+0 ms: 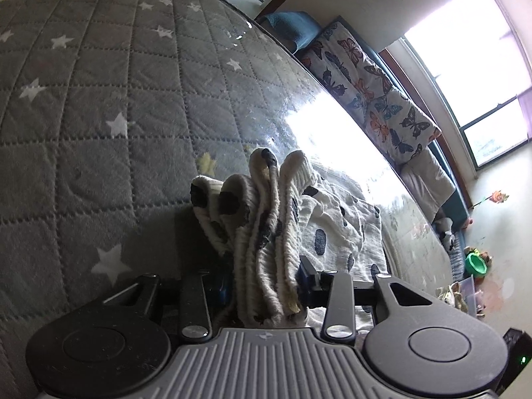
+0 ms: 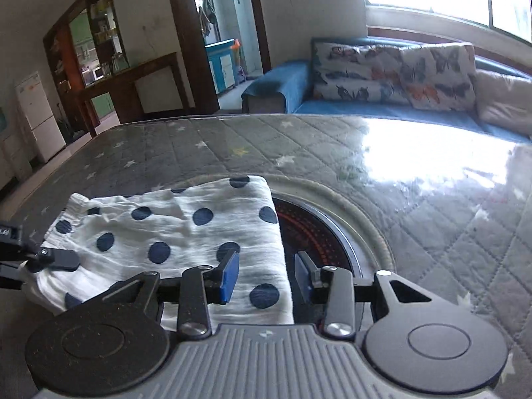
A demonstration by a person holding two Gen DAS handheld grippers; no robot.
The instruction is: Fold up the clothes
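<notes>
Left gripper (image 1: 266, 286): clenched on the gathered, ribbed waistband end of the polka-dot garment (image 1: 332, 219), which bunches in several layers between the blue pads at lower centre of the left wrist view. The rest of the cloth lies beyond, toward centre right of that frame.

Right gripper (image 2: 267, 277): released, blue pads apart, grasping nothing. One pad sits over the cloth and the other just past its right-hand edge, at lower centre of the right wrist view.

The garment (image 2: 186, 232), white with dark blue dots, lies at centre left of the right wrist view. It appears already doubled: the right-hand edge is straight and thick, and the top corner is squared. The left gripper (image 2: 50, 259) shows at the left margin of that frame, on the crumpled waistband end.

Judgement on progress: at least one fold looks made. The waistband end is still rumpled and held, so a further fold and smoothing seem left.

Surface: a grey quilted cover with white stars (image 2: 432, 206), overlaid by a glossy clear sheet with strong window glare. A round inset with reddish rings (image 2: 319, 232) shows beside and partly under the garment.

Room: a blue sofa (image 2: 276, 86) with butterfly cushions (image 2: 432, 73) in the upper right, a bright window above it, a doorway at upper centre, and a white refrigerator (image 2: 36, 113) at the left.
</notes>
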